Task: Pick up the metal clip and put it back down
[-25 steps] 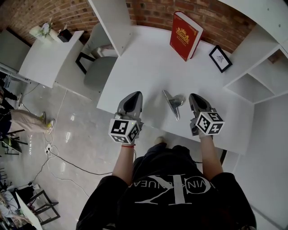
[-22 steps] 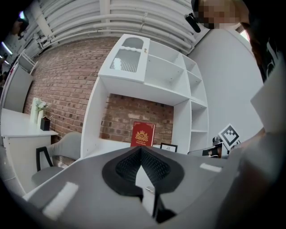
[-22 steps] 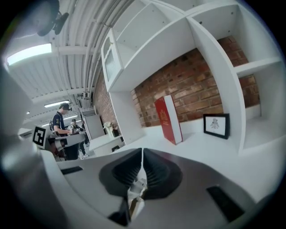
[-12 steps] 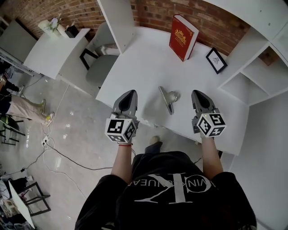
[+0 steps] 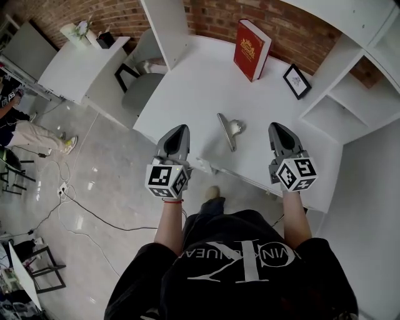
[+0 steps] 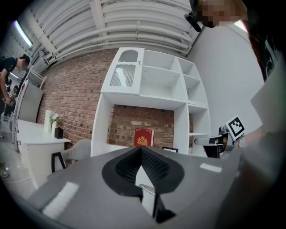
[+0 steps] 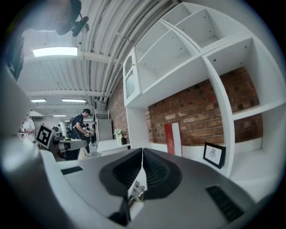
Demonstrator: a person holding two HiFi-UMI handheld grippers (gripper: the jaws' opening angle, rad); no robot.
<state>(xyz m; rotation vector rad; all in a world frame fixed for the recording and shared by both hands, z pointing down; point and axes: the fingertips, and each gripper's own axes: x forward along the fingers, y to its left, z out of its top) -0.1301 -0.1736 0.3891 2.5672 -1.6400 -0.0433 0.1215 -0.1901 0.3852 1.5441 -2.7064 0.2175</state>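
My claws, left gripper (image 5: 180, 129) and right gripper (image 5: 275, 127), both have jaws pressed together on nothing, flanking the metal clip (image 5: 228, 130) that lies on the white table (image 5: 200, 81), touched by neither. That fits a clip awaiting a lift or one set back, so I'd only hold level and clear. Behind stand a red book (image 5: 251, 40), a framed picture (image 5: 296, 81) and brick wall (image 5: 212, 15).

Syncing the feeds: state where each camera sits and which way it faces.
Head view: on the person's head, facing steeply down at desk, metal clip, left gripper, right gripper, forearms, torso.
Left gripper view: rides that gripper, faces along its closed jaws toward shelving; right gripper shows at right.
Right gripper view: rides that gripper, faces along its closed jaws toward shelving; left gripper shows at left.
Shared by all: red book.
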